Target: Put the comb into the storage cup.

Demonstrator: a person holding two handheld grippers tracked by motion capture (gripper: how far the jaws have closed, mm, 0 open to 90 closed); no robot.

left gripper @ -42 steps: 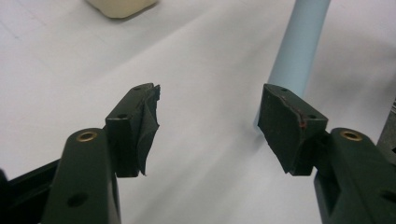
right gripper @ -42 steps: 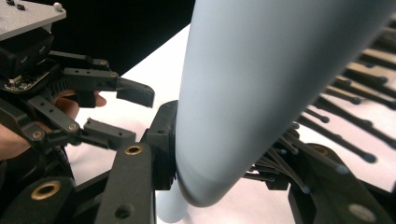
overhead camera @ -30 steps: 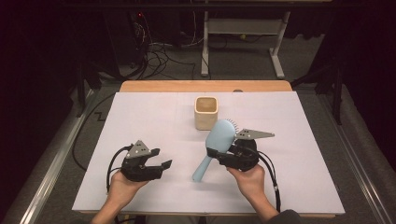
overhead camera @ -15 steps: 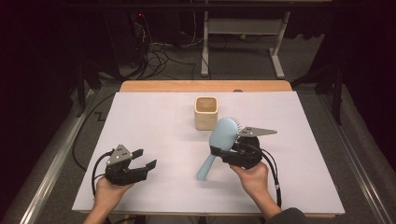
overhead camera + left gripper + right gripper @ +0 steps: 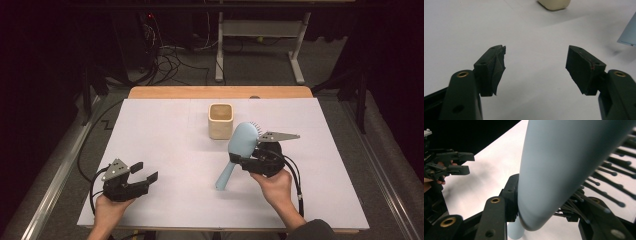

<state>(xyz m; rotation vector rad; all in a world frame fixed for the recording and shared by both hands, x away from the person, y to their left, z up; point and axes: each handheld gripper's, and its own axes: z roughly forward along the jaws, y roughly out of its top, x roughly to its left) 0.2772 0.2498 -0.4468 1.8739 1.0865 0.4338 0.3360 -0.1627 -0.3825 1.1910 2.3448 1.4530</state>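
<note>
right gripper (image 5: 248,161) around hairbrush (image 5: 239,146), cup (image 5: 221,120) beside

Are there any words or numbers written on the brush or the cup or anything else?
None: no words, numbers or signs can be read anywhere.
Brush: plain light blue, no label showing.
Cup: plain cream, no print.
Table: blank white.
Left claw and right claw: plain black.

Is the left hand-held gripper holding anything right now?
No, the left hand-held gripper has its jaws spread apart over bare white table, nothing between them.
</note>
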